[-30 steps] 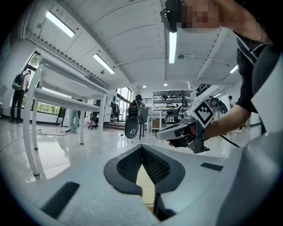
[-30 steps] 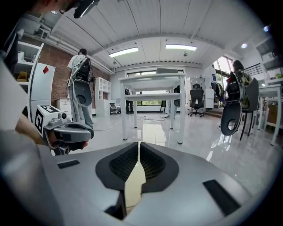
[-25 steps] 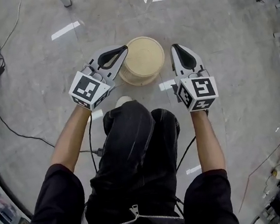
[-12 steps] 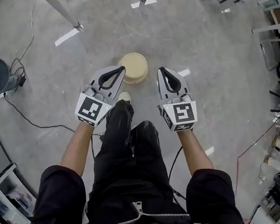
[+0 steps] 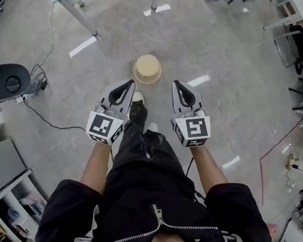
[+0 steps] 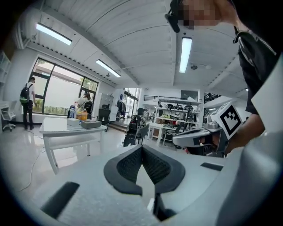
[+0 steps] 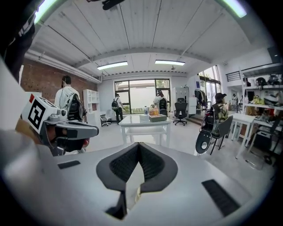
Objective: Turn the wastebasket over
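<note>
Wastebasket [image 5: 147,68] stands axis-vertical, closed end up; left hand-held gripper [image 5: 130,84] and right hand-held gripper [image 5: 176,83] pressed together.

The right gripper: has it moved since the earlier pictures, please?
Yes. The right gripper was beside the wastebasket; now it sits back toward the person, clear of it.

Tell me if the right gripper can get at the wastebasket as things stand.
Probably not yet: the right gripper is held high, jaws shut, with the wastebasket on the floor far below. Nothing blocks the way.
</note>
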`<state>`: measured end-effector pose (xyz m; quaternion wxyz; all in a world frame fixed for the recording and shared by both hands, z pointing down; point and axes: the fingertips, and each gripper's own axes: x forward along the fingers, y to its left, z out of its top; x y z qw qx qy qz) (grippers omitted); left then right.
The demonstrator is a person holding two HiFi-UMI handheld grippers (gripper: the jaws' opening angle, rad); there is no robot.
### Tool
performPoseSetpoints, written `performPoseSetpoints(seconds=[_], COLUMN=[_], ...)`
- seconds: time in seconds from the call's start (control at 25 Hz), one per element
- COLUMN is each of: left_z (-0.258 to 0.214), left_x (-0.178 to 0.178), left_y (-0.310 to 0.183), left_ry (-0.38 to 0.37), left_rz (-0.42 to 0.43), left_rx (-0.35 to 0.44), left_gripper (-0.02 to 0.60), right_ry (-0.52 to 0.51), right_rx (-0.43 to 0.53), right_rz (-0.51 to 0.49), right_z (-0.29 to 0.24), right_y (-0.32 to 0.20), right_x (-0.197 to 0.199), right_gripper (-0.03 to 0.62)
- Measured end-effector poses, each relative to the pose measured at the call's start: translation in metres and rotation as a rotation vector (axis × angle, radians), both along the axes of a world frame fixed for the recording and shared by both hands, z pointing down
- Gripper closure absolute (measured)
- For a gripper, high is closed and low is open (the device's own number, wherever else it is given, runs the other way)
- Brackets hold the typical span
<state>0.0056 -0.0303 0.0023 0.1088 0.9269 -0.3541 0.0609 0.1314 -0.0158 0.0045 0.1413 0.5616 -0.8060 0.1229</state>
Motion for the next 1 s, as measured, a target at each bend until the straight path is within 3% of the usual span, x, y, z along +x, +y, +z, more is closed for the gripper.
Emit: performPoseSetpoints(seconds=[0.16, 0.4, 0.76, 1.0], left_z=[-0.015, -0.034, -0.053, -0.049], left_x=[-0.003, -0.013, -0.034, -0.045], left_y=[0.039, 0.085, 0.107, 0.127], left_ry=[0.015, -0.028, 0.016, -0.012], left_rz=[-0.016, 0.074, 0.102, 0.129], left_rx=[-0.013, -0.015, 0.037, 0.039], left_gripper=[0.578, 0.578, 0.578, 0.578], right_ry=[-0.031, -0.030, -0.019, -0.023], right_rx=[-0.005, 0.011, 0.055, 0.084], right_rz=[0.002, -0.016, 0.047, 0.065], right_z=[-0.015, -0.042, -0.064, -0.075], right_y=[0.040, 0.085, 0.110, 0.128], right_x=[-0.006, -0.037, -0.063, -0.078], right_gripper=[0.583, 0.583, 0.583, 0.583])
